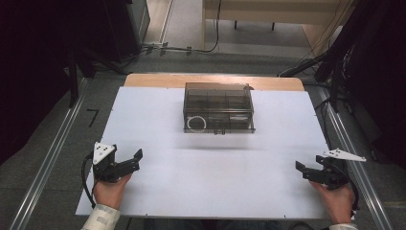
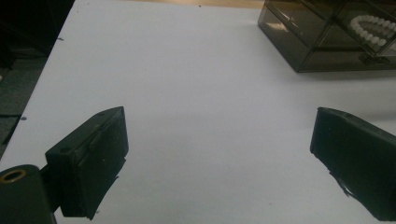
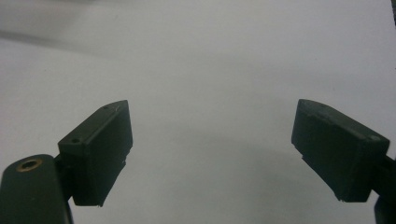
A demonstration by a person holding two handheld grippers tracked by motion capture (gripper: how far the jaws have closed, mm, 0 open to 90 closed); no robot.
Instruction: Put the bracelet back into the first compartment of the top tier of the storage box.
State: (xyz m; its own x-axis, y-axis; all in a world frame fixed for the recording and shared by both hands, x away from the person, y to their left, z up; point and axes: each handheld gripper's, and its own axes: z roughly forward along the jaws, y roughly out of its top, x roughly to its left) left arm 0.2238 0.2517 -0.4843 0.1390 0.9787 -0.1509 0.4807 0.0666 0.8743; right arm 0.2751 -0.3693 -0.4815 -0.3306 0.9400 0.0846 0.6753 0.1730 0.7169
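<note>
Looks like a lab or recording room: white board [image 1: 158, 124] on a wooden table [image 1: 153, 79], metal rails [image 1: 52, 153] along grey carpet, cables [image 1: 191, 49] trailing, dark stands [image 1: 79, 62] at both sides.

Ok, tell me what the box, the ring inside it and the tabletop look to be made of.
Box: probably smoked clear plastic, glossy; its dividers show through the walls.
Ring: white beads, likely plastic or pearl-like; too small to tell.
Tabletop: a matte white sheet, possibly paper or laminate, over a wooden board showing at the far edge.
</note>
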